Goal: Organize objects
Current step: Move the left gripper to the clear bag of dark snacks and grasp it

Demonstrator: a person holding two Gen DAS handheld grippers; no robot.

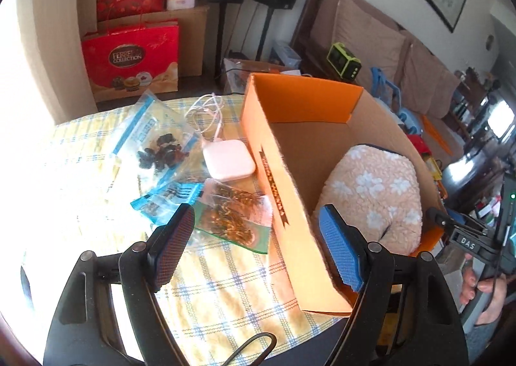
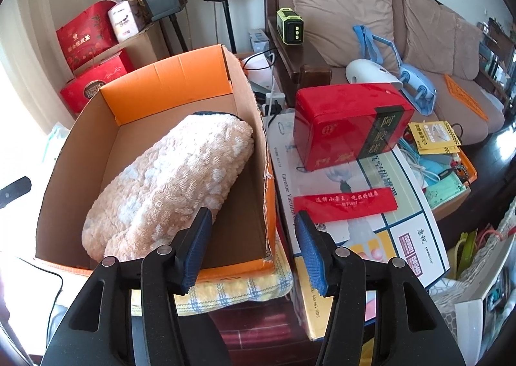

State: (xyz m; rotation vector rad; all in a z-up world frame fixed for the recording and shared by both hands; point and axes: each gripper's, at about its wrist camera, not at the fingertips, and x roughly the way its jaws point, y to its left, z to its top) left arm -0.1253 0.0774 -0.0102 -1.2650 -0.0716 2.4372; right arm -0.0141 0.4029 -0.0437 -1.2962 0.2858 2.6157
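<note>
My left gripper (image 1: 254,237) hangs tilted down, fingers wide apart and empty; my right gripper (image 2: 253,250) likewise, parted, gripping nothing.

Black fingers (image 2: 193,246), blue textured pads (image 2: 311,253)

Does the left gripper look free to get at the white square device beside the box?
Probably yes: the left gripper is open, and the white square device lies uncovered beyond the snack packet.

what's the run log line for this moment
left gripper: open, empty | right gripper: open, empty | fleece pouch: in cardboard box
</note>
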